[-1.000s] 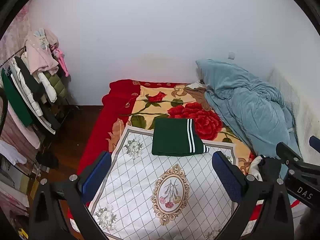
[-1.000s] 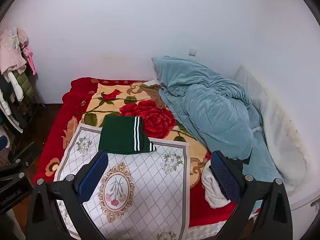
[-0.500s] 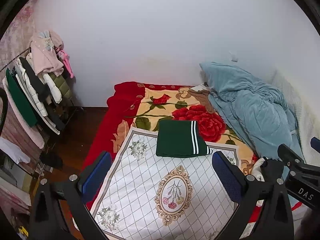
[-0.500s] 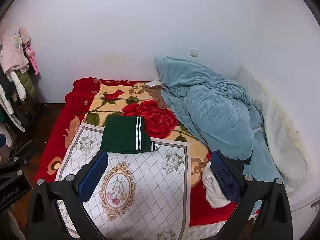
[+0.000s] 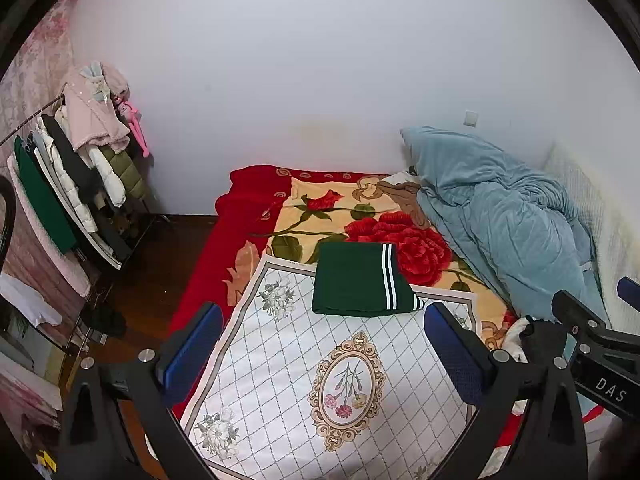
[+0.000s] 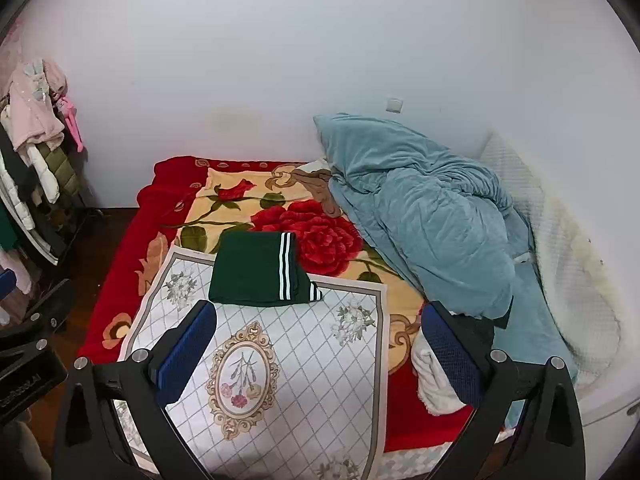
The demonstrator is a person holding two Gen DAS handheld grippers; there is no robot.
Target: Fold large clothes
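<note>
1. Left wrist view: the left tongs (image 5: 322,344) hang above the bed (image 5: 248,208) with their blue pads spread wide apart and nothing between them.
2. The folded green garment (image 5: 356,285), with white stripes along its right edge, lies flat at 12 o'clock from the tongs, across the far edge of the white floral cloth (image 5: 288,372) and the red rose blanket (image 5: 400,240).
3. A crumpled blue quilt (image 5: 504,216) sits at 2 o'clock; a rack of hanging clothes (image 5: 72,176) stands at 10 o'clock. The right tongs' frame shows at 3 o'clock.
4. Right wrist view: the right tongs (image 6: 318,346) are likewise wide apart and empty, held over the white floral cloth (image 6: 304,364).
5. The folded green garment (image 6: 256,270) lies at 11 o'clock, well clear of both pads.
6. The blue quilt (image 6: 424,216) fills 1 to 2 o'clock, and a white bundle (image 6: 432,380) lies beside the right pad.
</note>
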